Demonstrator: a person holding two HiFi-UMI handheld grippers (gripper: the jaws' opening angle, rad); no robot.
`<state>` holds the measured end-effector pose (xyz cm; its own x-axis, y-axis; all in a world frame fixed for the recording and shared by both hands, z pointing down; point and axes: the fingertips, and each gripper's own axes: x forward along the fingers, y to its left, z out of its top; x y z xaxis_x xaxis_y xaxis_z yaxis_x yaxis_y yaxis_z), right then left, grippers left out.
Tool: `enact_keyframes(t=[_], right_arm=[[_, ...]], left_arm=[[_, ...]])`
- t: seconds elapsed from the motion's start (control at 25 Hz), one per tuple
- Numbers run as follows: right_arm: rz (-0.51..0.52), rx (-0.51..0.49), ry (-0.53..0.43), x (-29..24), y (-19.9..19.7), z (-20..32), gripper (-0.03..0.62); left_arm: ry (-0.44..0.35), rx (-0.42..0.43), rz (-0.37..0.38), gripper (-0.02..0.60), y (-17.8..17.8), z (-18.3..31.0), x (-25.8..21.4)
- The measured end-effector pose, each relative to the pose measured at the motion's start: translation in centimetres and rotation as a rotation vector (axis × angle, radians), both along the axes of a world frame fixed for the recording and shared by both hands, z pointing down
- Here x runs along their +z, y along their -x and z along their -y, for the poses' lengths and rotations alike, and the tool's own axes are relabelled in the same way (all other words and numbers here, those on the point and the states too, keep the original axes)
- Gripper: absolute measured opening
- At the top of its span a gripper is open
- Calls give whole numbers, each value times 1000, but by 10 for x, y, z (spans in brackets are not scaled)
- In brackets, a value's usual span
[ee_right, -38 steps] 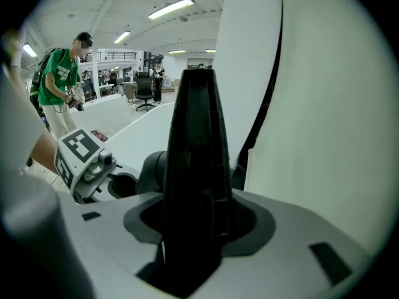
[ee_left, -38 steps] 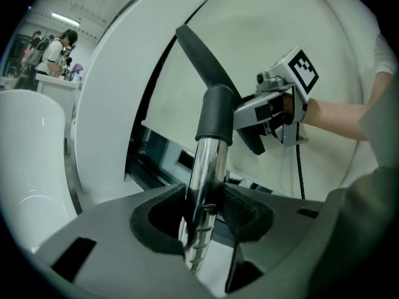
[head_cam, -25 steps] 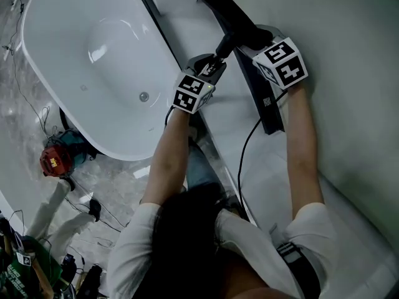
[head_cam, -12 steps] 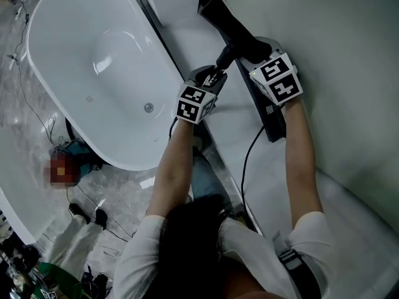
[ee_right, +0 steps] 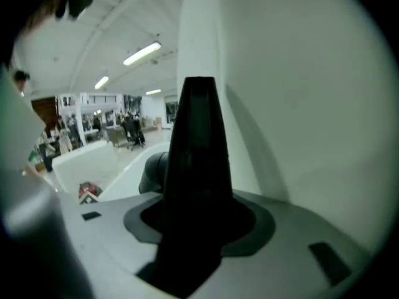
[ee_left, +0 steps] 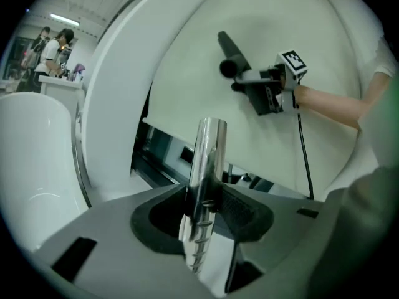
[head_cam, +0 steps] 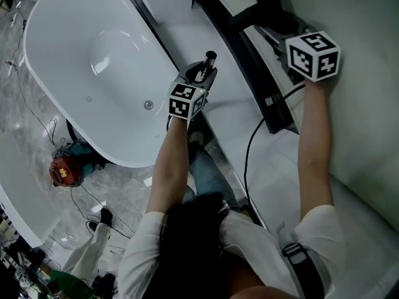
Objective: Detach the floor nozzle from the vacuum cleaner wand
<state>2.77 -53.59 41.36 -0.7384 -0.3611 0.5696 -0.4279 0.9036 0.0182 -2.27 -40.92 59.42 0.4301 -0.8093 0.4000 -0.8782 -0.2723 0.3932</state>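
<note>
Floor nozzle (ee_left: 233, 54) and wand (ee_left: 206, 167) are apart, each in its own gripper with open air between them. The right gripper (ee_right: 196, 220) is clamped on the black nozzle (ee_right: 196, 161), whose dark body fills the gap between the jaws and rises as a tapering shape in the right gripper view; a round grey socket (ee_right: 153, 170) shows at its left side. From the left gripper view the nozzle hangs in front of a pale wall (ee_left: 324, 48), its round open end facing the camera, higher than the wand's tip.

The left gripper (ee_left: 202, 213) is closed on the shiny metal wand, which stands upright between its jaws with the bare end pointing up. In the head view the left gripper (head_cam: 201, 73) sits just beside the rim of a white bathtub (head_cam: 43, 86), the wand's tip (head_cam: 210, 58) poking out past it. The right gripper (head_cam: 282, 35) is off to the right, near the wall and above a dark strip (head_cam: 269, 104) on the floor. A black cable (head_cam: 249, 145) trails down from the right gripper toward the person.
</note>
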Motion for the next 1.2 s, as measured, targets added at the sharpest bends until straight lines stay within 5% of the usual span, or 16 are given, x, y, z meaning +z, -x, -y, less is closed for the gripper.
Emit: enact_keyframes(t=[0.16,0.4,0.64,0.92,1.2], right_arm=[[40,0,-96,-69,-6,14,219],[39,16,-97,-59,5,-3,219],[163,91,-62,-55,13,-28,219],[231,203,-25,-62,4,-49,219],[278,308,-35,-71,0,-77,219]], left_arm=[[21,-7,-3,164,1,-1,6],[40,27,24,164,-1,-2,4],[35,49,113,163,1,3,1],[56,40,61,164,-2,-2,-13],[-8,0,41,164,21,-29,-59]])
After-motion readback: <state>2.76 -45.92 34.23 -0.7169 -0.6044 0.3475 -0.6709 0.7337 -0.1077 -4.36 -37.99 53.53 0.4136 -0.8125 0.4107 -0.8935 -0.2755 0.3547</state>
